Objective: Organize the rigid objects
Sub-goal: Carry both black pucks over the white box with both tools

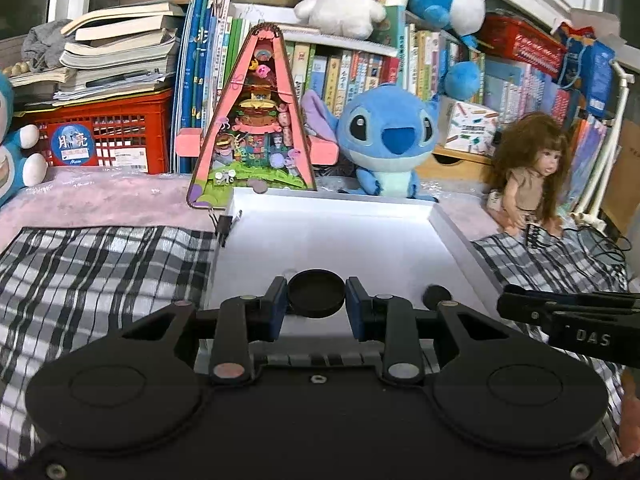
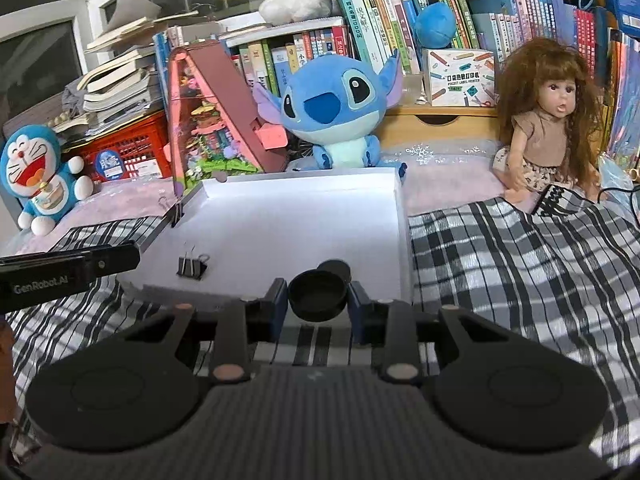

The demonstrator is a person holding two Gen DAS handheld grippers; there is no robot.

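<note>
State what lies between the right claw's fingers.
A round black cap, open side up, is gripped between the right claw fingers, seen in the right wrist view.

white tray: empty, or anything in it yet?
Not empty. The right wrist view shows a loose binder clip lying on the floor of the white tray and a black cap near its front edge.

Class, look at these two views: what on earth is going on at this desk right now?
A person is working with two hand-held tools over a white tray on a checked cloth. The left tool is shut on a black round cap; the right tool is shut on a black cap of its own. In the tray lie another black cap and a loose binder clip. A second binder clip is on its left wall.
</note>
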